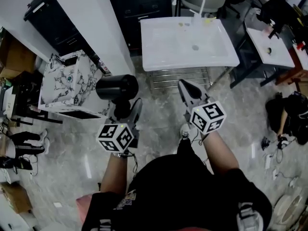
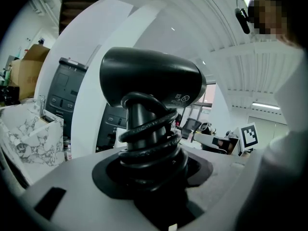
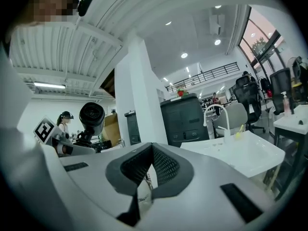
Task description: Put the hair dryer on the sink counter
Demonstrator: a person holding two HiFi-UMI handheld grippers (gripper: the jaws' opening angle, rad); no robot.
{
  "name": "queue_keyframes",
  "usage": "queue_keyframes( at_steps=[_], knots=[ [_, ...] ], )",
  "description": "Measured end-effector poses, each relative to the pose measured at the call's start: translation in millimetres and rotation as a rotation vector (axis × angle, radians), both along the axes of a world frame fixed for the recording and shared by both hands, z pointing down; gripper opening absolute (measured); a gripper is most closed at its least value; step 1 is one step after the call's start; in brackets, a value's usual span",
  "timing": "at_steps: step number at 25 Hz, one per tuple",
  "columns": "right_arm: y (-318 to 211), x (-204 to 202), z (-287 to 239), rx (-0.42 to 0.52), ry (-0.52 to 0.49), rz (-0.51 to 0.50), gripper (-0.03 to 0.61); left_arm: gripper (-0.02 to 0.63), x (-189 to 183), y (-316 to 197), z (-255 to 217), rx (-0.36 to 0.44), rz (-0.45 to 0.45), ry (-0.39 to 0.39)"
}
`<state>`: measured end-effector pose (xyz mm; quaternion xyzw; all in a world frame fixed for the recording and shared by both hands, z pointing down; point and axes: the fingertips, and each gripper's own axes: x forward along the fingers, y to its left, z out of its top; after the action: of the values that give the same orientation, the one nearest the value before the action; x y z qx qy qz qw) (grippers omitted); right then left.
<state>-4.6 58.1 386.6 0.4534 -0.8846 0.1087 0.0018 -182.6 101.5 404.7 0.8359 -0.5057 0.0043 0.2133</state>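
I have the hair dryer (image 1: pixel 117 88) in my left tool (image 1: pixel 126 115), and the move ahead turns on one thing: the white sink bench (image 1: pixel 159 52) lies forward and to the right of it, well apart, with bare floor between. From the left gripper view the jaws of my left tool (image 2: pixel 151 170) are closed round the lower handle of the hair dryer (image 2: pixel 149 78), gripping over the black cord that is wound in coils about the handle. They stand only as far apart as the handle and cord make them. The handle runs straight out along the jaws, and the barrel sits crosswise on top of it, its long axis roughly level and running left to right, about parallel with the front edge of the bench. In the right gripper view the round mouth of the hair dryer (image 3: pixel 91 117) faces toward my right side. My right tool (image 1: pixel 185 86) is the nearer of the two to the bench, but it carries nothing: its jaws (image 3: pixel 149 170) are drawn together to a narrow V with no object between them. I judge the carry belongs to the left arm, which must swing forward and rightward until the dryer is over the flat rim of the bench (image 3: pixel 240 150) beside the basin.
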Motion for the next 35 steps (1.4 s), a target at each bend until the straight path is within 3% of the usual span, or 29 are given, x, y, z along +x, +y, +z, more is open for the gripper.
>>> queue_keyframes(
  at_steps=[11,22,35],
  knots=[
    [-113.5,83.5,-0.8,-0.005,-0.004,-0.074,-0.002,0.227,89.9,-100.5,-2.0,-0.003,-0.069,-0.001],
    [-172.3,141.9,-19.4,0.019,-0.028,-0.133,-0.002,0.227,155.0,-144.4,-11.9,0.003,-0.132,0.0],
    [-206.5,172.4,-17.5,0.011,-0.06,-0.116,-0.002,0.227,185.0,-178.8,-17.1,-0.001,-0.115,-0.051]
  ],
)
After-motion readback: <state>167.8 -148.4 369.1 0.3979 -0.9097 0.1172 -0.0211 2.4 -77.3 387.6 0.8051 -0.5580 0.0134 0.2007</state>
